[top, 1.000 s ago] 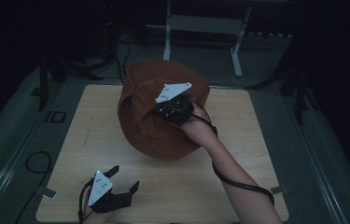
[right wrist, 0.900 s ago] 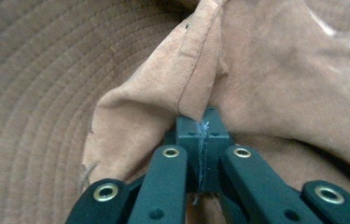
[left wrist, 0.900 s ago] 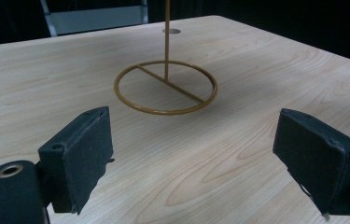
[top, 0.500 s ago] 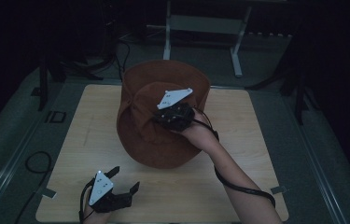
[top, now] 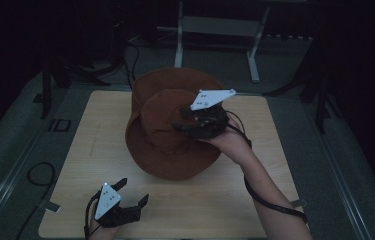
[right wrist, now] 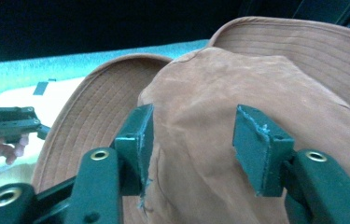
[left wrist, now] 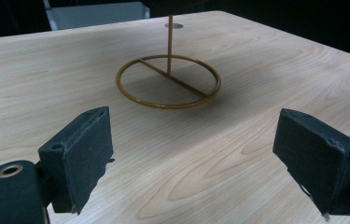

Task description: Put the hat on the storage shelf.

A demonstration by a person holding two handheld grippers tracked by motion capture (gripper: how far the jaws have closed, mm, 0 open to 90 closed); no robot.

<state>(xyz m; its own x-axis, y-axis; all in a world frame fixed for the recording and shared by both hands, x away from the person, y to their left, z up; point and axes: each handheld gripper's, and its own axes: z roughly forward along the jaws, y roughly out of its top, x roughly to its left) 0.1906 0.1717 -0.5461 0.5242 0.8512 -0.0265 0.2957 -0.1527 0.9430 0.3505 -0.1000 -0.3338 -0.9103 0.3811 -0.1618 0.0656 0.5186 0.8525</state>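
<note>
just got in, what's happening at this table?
A person works two claws over a wooden table. The right claw has just been opening at the crown of a brown brimmed hat; its pads no longer press the fabric. The left claw waits open near the table's front edge, facing a wire stand.

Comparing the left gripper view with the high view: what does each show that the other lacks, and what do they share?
Left gripper view alone: a brass-coloured ring stand with an upright rod, on the wood. High view alone: the brown hat, the right gripper at its crown, its jaws having just been opening, and the person's forearm. Shared: the wooden table and the open, empty left gripper.
</note>
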